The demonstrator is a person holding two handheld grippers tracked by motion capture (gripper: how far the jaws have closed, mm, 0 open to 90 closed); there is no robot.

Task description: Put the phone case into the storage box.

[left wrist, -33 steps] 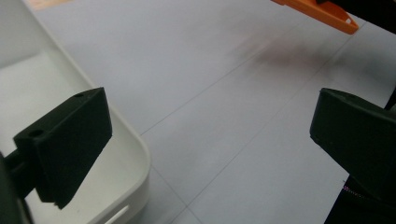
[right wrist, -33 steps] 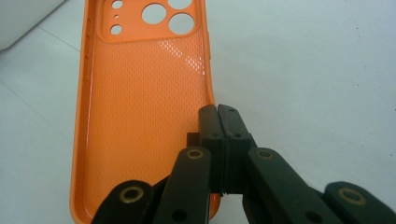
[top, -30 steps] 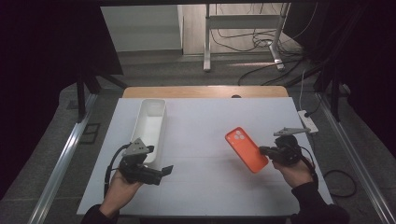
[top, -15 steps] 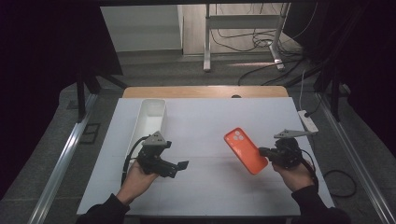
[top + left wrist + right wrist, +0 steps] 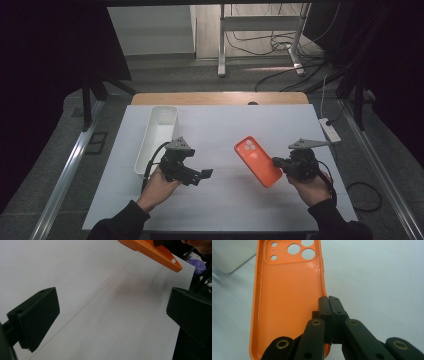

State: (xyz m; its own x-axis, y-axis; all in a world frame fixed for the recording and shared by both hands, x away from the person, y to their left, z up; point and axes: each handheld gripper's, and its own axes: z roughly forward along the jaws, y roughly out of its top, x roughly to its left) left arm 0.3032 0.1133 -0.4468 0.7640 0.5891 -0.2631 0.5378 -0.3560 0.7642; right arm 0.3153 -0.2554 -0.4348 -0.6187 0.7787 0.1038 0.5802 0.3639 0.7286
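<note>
Holding the orange phone case [image 5: 257,161] steady by its edge in the closed right claw [image 5: 278,163], the open left claw [image 5: 204,174] should approach its free side slowly.

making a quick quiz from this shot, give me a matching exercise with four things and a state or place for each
Things:
1. left claw
2. right claw
3. phone case
4. white bin

States or places:
A. orange, gripped by one side edge
B. open, with nothing between the jaws
C. on the table's left part, beyond the left hand
D. shut on an edge of the case

Pairs: 1-B, 2-D, 3-A, 4-C
</note>
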